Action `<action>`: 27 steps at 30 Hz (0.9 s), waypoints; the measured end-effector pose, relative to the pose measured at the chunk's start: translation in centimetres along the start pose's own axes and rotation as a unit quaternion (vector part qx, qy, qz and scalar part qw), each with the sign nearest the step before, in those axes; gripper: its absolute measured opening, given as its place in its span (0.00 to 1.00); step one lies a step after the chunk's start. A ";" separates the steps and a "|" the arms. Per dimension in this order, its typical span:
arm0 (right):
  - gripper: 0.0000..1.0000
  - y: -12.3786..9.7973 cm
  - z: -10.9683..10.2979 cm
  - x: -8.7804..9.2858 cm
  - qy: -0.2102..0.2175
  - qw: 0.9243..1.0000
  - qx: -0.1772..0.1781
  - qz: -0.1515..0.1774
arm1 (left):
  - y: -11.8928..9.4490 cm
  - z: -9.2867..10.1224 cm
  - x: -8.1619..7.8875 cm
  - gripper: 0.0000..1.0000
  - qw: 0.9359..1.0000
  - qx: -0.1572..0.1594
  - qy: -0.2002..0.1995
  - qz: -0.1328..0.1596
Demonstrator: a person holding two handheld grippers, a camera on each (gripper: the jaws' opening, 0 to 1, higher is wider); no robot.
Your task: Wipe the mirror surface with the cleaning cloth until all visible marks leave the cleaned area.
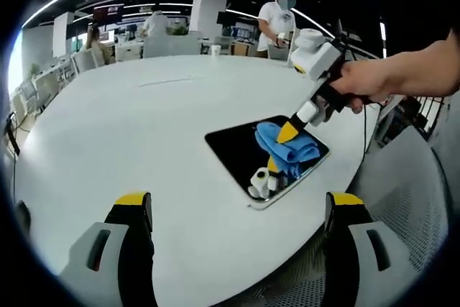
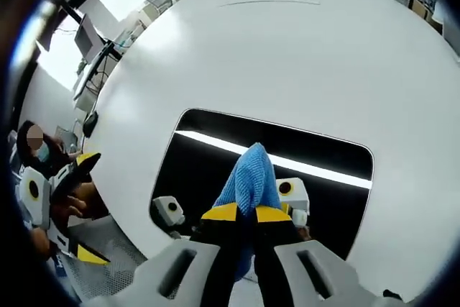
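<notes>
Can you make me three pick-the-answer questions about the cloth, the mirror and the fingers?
1. Where does the mirror lie?
A. on the white table
B. on a chair
C. on the floor

2. What colour is the cloth?
A. red
B. blue
C. green

3. How are the right gripper fingers?
A. wide open
B. shut on nothing
C. shut on the cloth

Answers: 1 A, the dark mirror lies flat near the table's edge. 2 B, the cloth is blue in both views. 3 C, the yellow-tipped fingers pinch the cloth over the mirror; the left gripper stands open.
</notes>
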State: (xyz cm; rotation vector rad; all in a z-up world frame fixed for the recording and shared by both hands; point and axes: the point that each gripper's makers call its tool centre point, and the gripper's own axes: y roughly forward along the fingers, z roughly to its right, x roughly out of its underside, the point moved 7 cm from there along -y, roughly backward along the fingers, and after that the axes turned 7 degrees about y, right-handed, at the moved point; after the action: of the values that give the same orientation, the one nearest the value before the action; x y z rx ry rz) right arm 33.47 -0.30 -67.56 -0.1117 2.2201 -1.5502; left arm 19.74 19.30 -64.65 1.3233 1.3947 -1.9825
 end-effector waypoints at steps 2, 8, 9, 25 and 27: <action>0.01 0.1 0.0 -0.4 -0.010 1.000 0.004 -0.001 | 0.0 0.0 0.0 0.99 1.000 0.001 0.001 -0.001; 0.01 0.4 0.2 -1.4 -0.022 1.000 0.011 -0.001 | 0.0 0.1 0.0 0.99 1.000 0.004 0.001 -0.002; 0.01 0.4 0.2 -1.6 -0.024 1.000 0.012 0.000 | 0.0 0.1 0.0 0.99 1.000 0.005 0.001 -0.003; 0.01 1.4 0.4 -4.7 -0.068 0.997 0.042 0.013 | 0.1 0.3 0.1 0.99 1.000 0.014 0.007 -0.008; 0.01 1.4 0.4 -4.9 -0.074 0.996 0.044 0.014 | 0.1 0.3 0.1 0.99 1.000 0.014 0.007 -0.008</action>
State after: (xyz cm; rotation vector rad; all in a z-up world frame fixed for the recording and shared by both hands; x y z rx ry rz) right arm 38.33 1.34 -67.50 -0.1635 2.0284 -1.5687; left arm 19.59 18.99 -64.79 1.3438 1.3930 -2.0148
